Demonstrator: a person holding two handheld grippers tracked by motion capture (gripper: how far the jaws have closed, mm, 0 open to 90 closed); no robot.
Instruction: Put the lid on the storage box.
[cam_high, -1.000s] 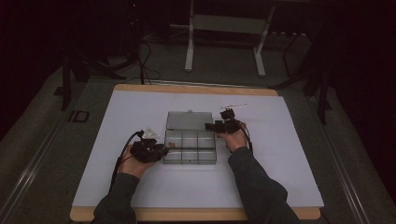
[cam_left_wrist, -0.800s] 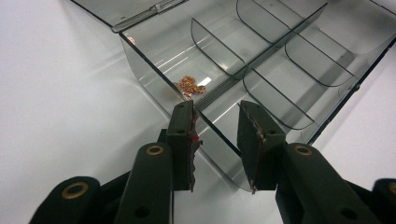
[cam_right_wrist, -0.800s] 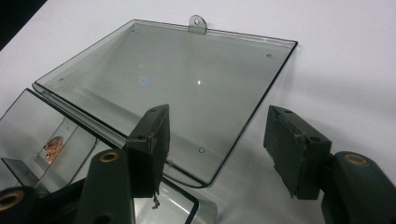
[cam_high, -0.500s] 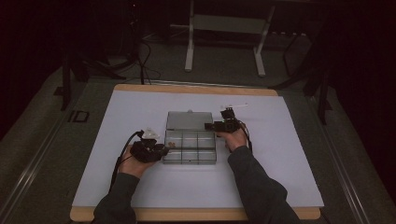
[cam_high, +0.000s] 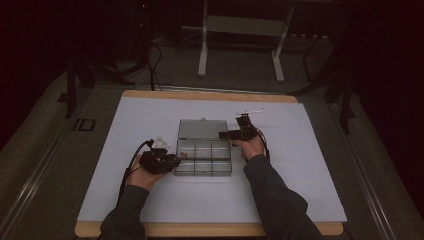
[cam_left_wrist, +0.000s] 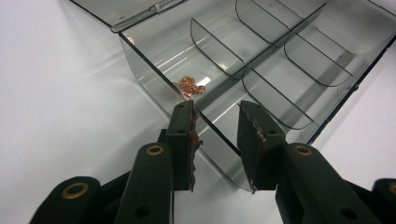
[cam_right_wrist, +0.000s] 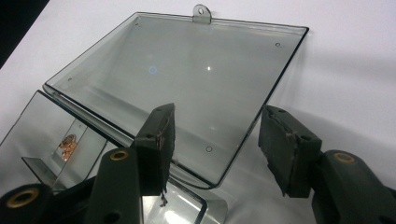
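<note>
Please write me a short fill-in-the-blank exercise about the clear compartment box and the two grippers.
1. The box's lid lies ____ on the table.
2. The left gripper straddles the box's side ____.
3. The copper-coloured bits lie in ____ compartment.
4. The right gripper has its jaws ____.

Missing words: open; wall; one; open

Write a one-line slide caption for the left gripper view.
Left gripper straddles the side wall of an open clear smoky plastic compartment box, jaws apart, with a small coppery chain heap in one compartment.
</note>
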